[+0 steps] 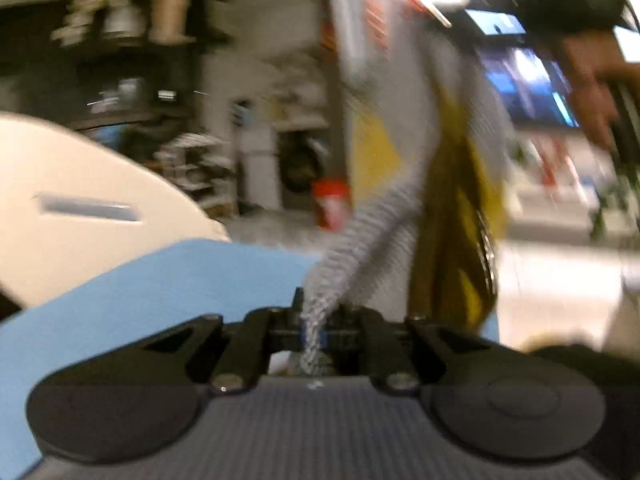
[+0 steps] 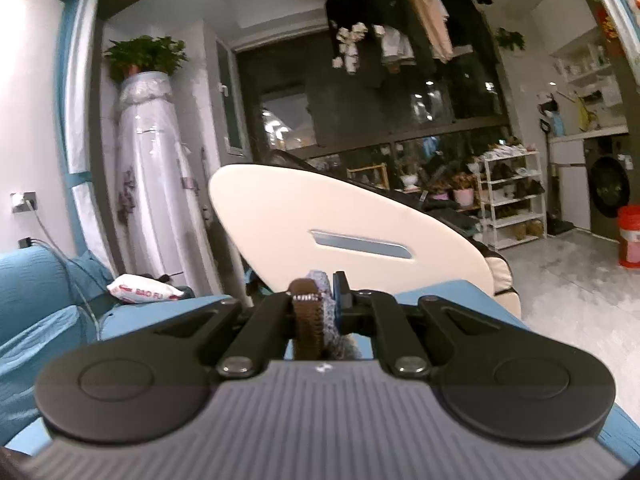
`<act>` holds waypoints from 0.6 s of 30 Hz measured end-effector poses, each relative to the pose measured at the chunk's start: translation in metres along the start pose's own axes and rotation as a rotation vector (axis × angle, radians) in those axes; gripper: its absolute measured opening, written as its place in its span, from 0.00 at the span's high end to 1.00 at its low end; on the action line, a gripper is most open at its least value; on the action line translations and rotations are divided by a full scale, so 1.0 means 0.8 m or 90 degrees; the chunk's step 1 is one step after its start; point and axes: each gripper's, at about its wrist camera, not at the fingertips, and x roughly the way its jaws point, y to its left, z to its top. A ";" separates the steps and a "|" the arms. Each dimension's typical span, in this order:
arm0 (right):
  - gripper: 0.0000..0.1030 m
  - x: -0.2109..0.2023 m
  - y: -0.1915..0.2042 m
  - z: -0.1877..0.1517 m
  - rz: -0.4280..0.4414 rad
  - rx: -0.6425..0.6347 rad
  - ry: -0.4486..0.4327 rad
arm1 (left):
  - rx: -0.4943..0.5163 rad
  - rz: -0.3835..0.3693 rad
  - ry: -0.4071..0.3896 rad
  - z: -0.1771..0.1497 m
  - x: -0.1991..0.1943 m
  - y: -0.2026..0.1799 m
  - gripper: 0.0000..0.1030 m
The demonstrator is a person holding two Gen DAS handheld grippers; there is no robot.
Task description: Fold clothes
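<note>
In the blurred left wrist view a grey knitted garment (image 1: 372, 216) with yellow and olive parts hangs from the upper right and runs down into my left gripper (image 1: 314, 320), which is shut on a twisted grey strand of it. A person's hand (image 1: 592, 92) is at the upper right of that view. In the right wrist view my right gripper (image 2: 316, 300) is shut on a bunched piece of the garment (image 2: 308, 320), brown ribbed cloth beside grey knit. Both grippers are above a light blue surface (image 1: 160, 280).
A cream massage chair (image 2: 320, 216) stands just beyond the blue surface (image 2: 460, 292). A blue sofa (image 2: 32, 300) with a white packet (image 2: 144, 290) is at the left. Behind are shoe racks (image 2: 512, 200), a washing machine (image 2: 608, 188) and a red bucket (image 2: 630, 236).
</note>
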 end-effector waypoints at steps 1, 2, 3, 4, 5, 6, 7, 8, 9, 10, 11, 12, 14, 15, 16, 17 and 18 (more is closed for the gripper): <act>0.92 -0.001 -0.006 0.001 -0.007 0.008 0.000 | -0.026 0.020 -0.018 0.003 -0.008 0.005 0.94; 0.92 -0.004 -0.010 0.001 -0.011 0.015 -0.004 | -0.046 0.042 -0.034 0.006 -0.015 0.009 0.94; 0.92 -0.007 -0.012 0.002 -0.011 0.019 -0.010 | -0.056 0.064 -0.042 0.013 -0.019 0.014 0.94; 0.92 -0.009 -0.009 0.004 0.000 0.017 -0.019 | -0.064 0.086 -0.049 0.020 -0.025 0.021 0.94; 0.92 -0.012 -0.006 0.007 0.012 0.014 -0.027 | -0.071 0.104 -0.057 0.027 -0.031 0.031 0.94; 0.92 -0.014 -0.002 0.009 0.024 0.011 -0.035 | -0.076 0.117 -0.066 0.040 -0.042 0.045 0.94; 0.92 -0.017 0.001 0.011 0.036 0.008 -0.043 | -0.078 0.129 -0.080 0.053 -0.052 0.055 0.94; 0.92 -0.019 0.009 0.014 0.043 -0.008 -0.049 | -0.076 0.141 -0.102 0.068 -0.064 0.056 0.94; 0.92 -0.021 0.017 0.017 0.050 -0.025 -0.056 | -0.074 0.152 -0.124 0.084 -0.075 0.058 0.94; 0.92 -0.024 0.025 0.021 0.054 -0.041 -0.062 | -0.072 0.162 -0.150 0.100 -0.089 0.056 0.94; 0.92 -0.025 0.029 0.025 0.056 -0.044 -0.067 | -0.071 0.166 -0.185 0.119 -0.106 0.049 0.94; 0.92 -0.027 0.033 0.029 0.059 -0.048 -0.072 | -0.070 0.171 -0.220 0.138 -0.123 0.041 0.94; 0.92 -0.034 0.035 0.058 0.083 -0.020 -0.111 | -0.046 0.170 -0.293 0.189 -0.167 0.018 0.94; 0.92 -0.040 0.037 0.074 0.089 -0.019 -0.132 | -0.028 0.167 -0.330 0.218 -0.191 0.004 0.94; 0.92 -0.044 0.042 0.091 0.098 -0.028 -0.152 | -0.009 0.164 -0.362 0.246 -0.212 -0.008 0.94; 0.92 -0.048 0.048 0.108 0.106 -0.037 -0.172 | 0.006 0.158 -0.380 0.268 -0.223 -0.017 0.94; 0.92 -0.053 0.053 0.125 0.114 -0.046 -0.192 | 0.007 0.146 -0.394 0.289 -0.231 -0.021 0.94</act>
